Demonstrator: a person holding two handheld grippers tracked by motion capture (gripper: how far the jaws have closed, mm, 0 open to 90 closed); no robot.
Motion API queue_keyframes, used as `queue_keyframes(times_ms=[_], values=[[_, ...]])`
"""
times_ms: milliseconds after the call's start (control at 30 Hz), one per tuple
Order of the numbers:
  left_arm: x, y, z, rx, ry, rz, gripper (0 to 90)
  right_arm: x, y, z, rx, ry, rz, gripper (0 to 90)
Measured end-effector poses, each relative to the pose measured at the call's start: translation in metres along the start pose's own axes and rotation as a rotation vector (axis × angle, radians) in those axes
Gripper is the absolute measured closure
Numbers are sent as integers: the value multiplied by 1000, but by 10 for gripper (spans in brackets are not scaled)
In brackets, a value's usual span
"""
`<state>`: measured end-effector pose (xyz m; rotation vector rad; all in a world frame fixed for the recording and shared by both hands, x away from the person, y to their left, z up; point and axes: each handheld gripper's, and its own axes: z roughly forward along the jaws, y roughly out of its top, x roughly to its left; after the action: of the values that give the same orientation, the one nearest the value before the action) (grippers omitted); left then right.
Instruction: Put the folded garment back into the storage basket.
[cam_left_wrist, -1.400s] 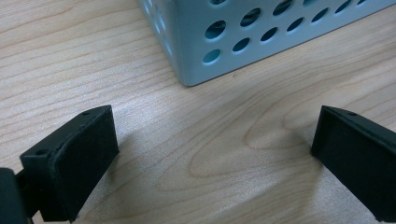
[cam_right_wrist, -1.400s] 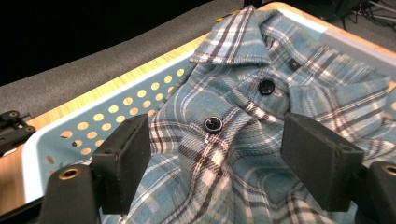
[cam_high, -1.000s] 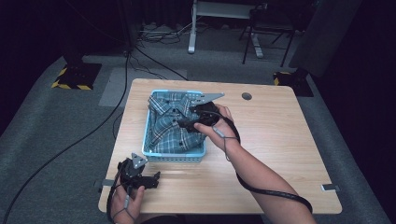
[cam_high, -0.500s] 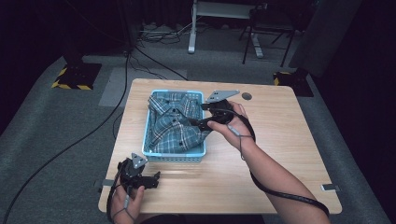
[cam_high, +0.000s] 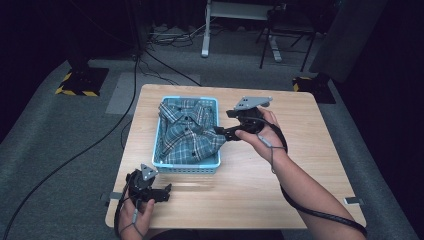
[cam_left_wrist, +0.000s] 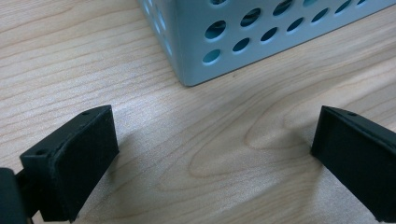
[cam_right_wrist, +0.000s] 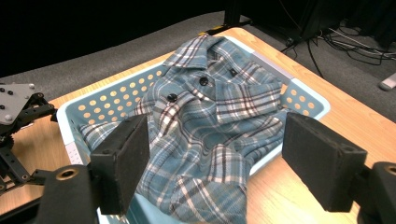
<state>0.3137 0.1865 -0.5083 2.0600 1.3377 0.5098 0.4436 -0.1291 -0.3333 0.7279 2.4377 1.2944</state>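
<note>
Showing, counted by kind: one blue perforated basket (cam_high: 160, 137) on one wooden table (cam_high: 280, 190); one plaid shirt (cam_high: 190, 132) with at least three dark buttons (cam_right_wrist: 204, 81); two grippers, left gripper (cam_high: 162, 192) and right gripper (cam_high: 222, 131).

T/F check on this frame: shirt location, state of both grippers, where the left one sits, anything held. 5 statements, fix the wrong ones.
1. The plaid shirt lies in the blue basket. True; part of it spills over the rim nearest the right gripper.
2. The right gripper is shut on the shirt. False: its jaws stand wide apart with the shirt beyond them, nothing gripped.
3. The left gripper is open. True; bare table shows between its jaws.
4. The left gripper is inside the basket. False: it sits low over the table, outside the basket's near corner.
5. The shirt is plain white. False: it is blue plaid with dark buttons.
</note>
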Motion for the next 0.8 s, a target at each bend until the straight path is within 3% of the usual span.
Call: queue_keyframes(times_ms=[800], values=[[0, 0, 0, 1, 0, -1, 2, -20, -15, -38, -20, -44, 19, 229]])
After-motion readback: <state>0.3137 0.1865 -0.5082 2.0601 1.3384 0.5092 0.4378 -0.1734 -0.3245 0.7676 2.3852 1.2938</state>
